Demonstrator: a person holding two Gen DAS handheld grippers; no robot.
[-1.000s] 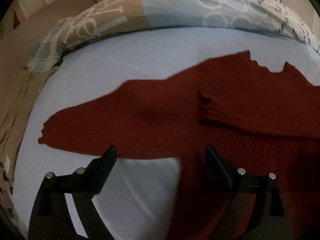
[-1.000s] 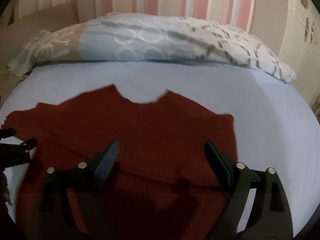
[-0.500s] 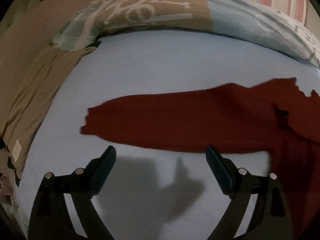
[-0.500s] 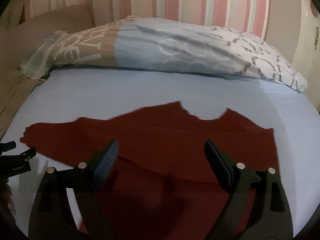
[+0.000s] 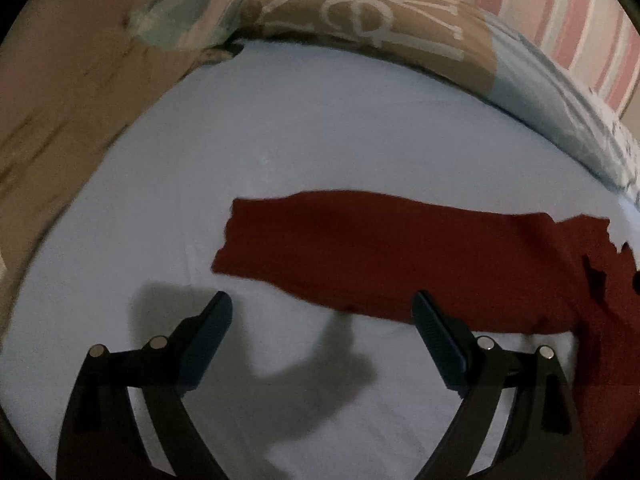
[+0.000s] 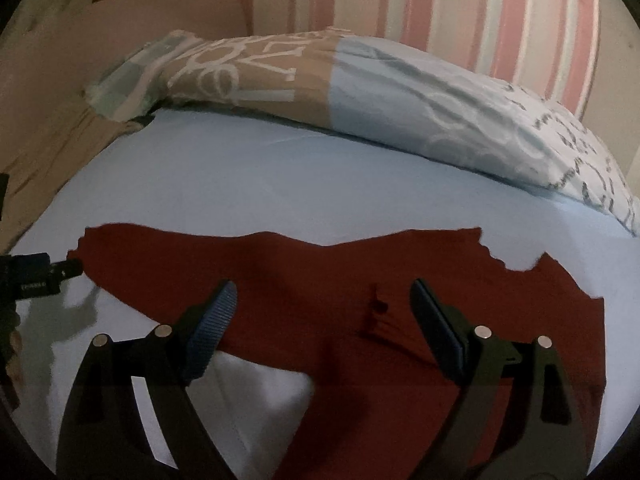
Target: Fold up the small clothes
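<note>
Both grippers have swung left along the red garment (image 6: 360,312), spread mid-bed sheet (image 5: 320,120); left gripper (image 5: 322,320) and right gripper (image 6: 322,308) gape empty. Pinch the sleeve cuff cleanly

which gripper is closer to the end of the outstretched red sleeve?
Left. The left gripper hangs open just short of the sleeve end. The right gripper is open over the sweater's body, further from it.

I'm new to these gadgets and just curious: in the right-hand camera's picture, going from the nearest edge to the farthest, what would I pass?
right gripper → red garment → light blue sheet → patterned pillow → striped wall
</note>
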